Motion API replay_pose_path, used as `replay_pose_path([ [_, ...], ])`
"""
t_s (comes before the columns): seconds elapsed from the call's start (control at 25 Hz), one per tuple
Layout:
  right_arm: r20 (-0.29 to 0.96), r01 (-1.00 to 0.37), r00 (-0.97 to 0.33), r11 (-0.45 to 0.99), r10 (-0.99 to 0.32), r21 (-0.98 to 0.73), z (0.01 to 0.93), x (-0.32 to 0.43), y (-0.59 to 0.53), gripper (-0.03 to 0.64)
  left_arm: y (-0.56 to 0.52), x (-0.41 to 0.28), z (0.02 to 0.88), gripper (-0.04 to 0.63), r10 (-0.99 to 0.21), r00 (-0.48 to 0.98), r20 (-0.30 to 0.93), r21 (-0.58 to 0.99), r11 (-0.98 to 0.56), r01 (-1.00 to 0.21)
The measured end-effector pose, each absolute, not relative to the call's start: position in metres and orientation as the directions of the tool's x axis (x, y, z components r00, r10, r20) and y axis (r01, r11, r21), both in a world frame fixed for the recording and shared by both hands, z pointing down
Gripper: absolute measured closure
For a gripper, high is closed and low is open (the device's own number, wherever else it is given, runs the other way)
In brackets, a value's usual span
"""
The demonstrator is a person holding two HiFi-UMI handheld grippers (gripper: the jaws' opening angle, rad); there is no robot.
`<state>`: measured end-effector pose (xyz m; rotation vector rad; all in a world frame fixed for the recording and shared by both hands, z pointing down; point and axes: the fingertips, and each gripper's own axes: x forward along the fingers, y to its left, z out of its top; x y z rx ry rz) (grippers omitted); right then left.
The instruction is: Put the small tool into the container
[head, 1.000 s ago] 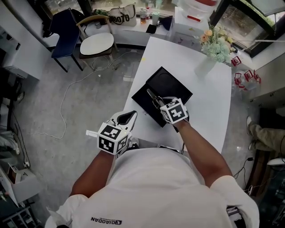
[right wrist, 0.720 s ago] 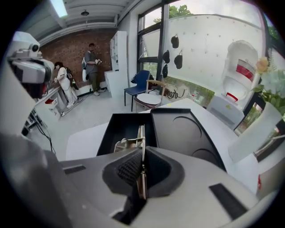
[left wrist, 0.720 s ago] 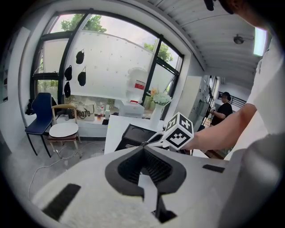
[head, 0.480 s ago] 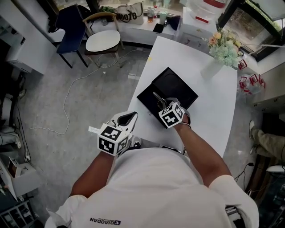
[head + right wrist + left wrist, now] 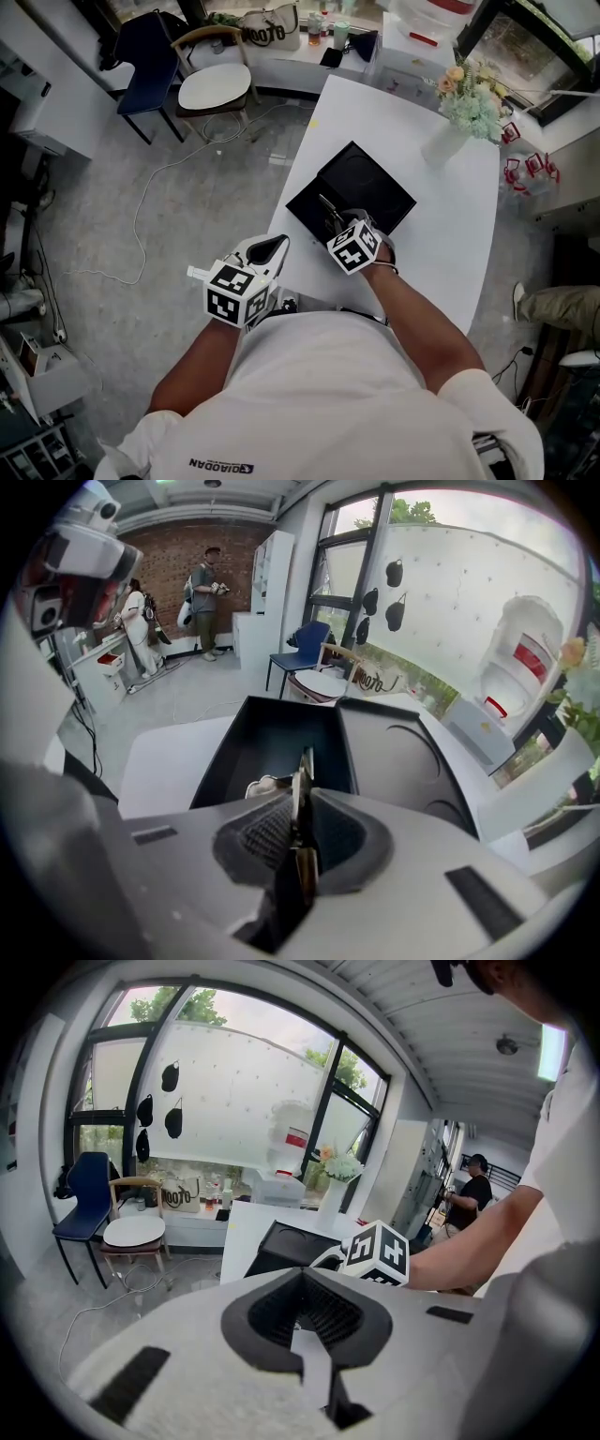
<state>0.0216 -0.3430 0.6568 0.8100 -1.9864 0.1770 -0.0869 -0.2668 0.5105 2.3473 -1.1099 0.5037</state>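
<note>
While the tool (image 5: 304, 771) waits to be let go, the right gripper (image 5: 300, 808) has its jaws clamped on it. They grip the thin metal piece edge-on, so its tip points forward and down at the container (image 5: 281, 728). Seen from the head, that gripper hangs over the container's near part, the tip above the open well. Held so, the tool should drop inside once the jaws part. Whether the tip touches the well's floor cannot be told. The flat half (image 5: 403, 752) beside the well, probably a lid, lies folded open to the right, clear of the drop. The left gripper (image 5: 305, 1312) has its jaws drawn together on nothing. It sits by the near left edge of the tabletop (image 5: 441, 225), apart from the container, likely because one gripper is enough here.
</note>
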Motion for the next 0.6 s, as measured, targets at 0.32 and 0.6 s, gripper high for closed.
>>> replay_pose_path([
  [0.32,0.812,-0.607,-0.356,0.775,-0.463,0.176,0.653,0.02,-0.34,0.533,-0.268,-0.084,0.512,0.586,-0.606,0.604,0.518,0.28,-0.547,-0.789],
  [0.6,0.789,-0.639,-0.39,0.756,-0.476,0.14,0.637,0.019,-0.344,0.519,-0.271,-0.081,0.512,0.586,-0.609,0.605,0.513,0.276,-0.551,-0.788],
])
